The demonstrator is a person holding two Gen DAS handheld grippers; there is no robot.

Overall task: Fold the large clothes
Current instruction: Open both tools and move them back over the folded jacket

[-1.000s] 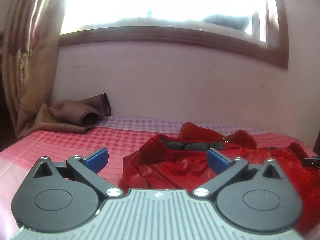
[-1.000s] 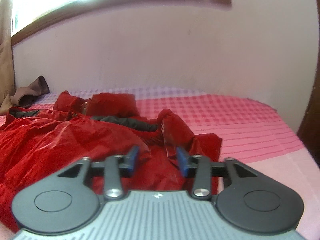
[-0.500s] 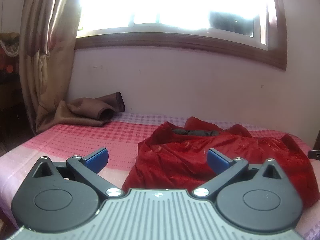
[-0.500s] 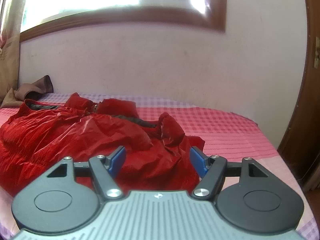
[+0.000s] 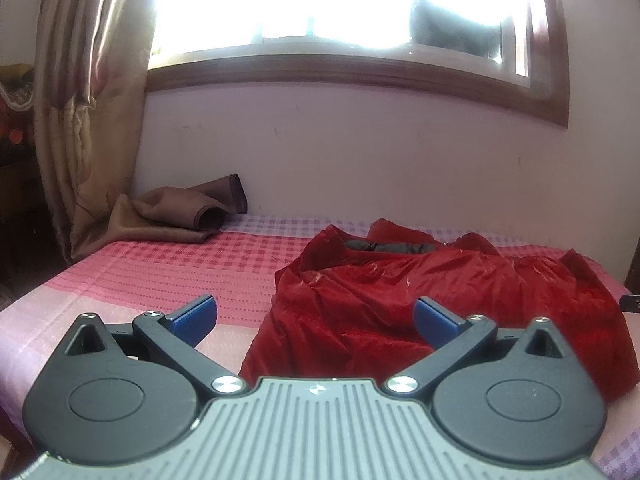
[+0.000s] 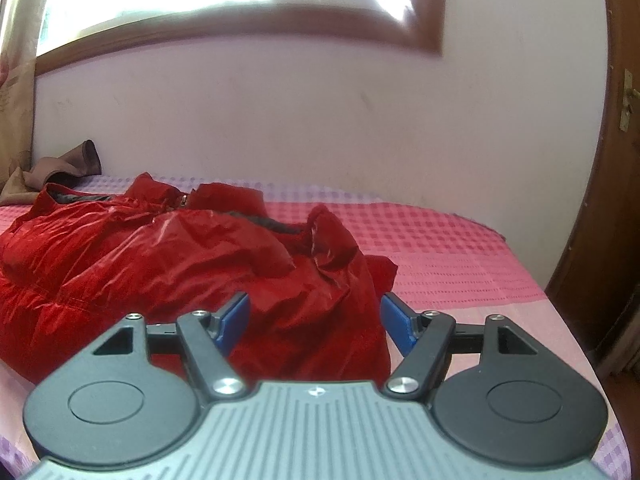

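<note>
Left wrist view is showing the left gripper [image 5: 315, 316] standing wide, its blue pads [image 5: 196, 315] pressing on nothing and hanging short of the near hem of the red jacket [image 5: 440, 300]. Right wrist view is showing the right gripper [image 6: 314, 320] spread apart too, its blue fingers [image 6: 394, 320] framing the jacket's near right corner without touching the cloth. Between and beyond the two tools the jacket is lying crumpled on the pink checked bedspread [image 5: 180, 272], shiny folds heaped up and a dark lining showing at the collar on the far side. Farther back, a brown cloth [image 5: 176, 216] is lying bunched against the pale wall [image 5: 360, 152], just beside a tan curtain [image 5: 88, 100] hanging under the bright window [image 5: 340, 8]. At the right edge a wooden door [image 6: 612, 200] is standing.
</note>
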